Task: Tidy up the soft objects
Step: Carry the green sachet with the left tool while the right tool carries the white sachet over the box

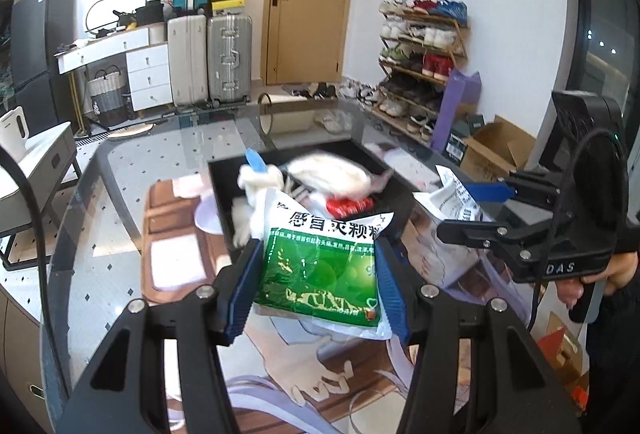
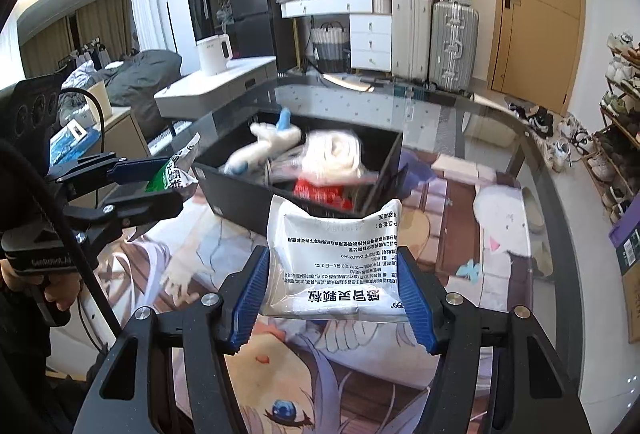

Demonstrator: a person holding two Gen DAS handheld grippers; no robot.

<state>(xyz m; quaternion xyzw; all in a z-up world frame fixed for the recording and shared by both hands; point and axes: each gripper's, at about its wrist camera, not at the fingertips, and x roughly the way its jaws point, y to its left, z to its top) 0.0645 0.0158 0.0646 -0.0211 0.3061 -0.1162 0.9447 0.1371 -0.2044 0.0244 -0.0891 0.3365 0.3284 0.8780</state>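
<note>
The left tongs (image 1: 316,274) clamp a green-and-white printed plastic sachet (image 1: 320,266); the right tongs (image 2: 334,282) clamp a white printed plastic sachet (image 2: 336,266) (text side up). Just beyond both tongs sits a black rectangular bin (image 2: 240,198) of soft white items on the glass-topped desk (image 2: 500,122).

Left gripper (image 1: 316,270) jaws clamp green packet (image 1: 320,266) — aloft.

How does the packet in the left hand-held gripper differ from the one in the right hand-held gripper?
The green packet in the left hand-held gripper shows its printed green front with large characters upright; the white packet in the right hand-held gripper shows a white side of small black text, upside down to its camera. Both are soft sachets pinched between blue pads, held near the black bin.
</note>
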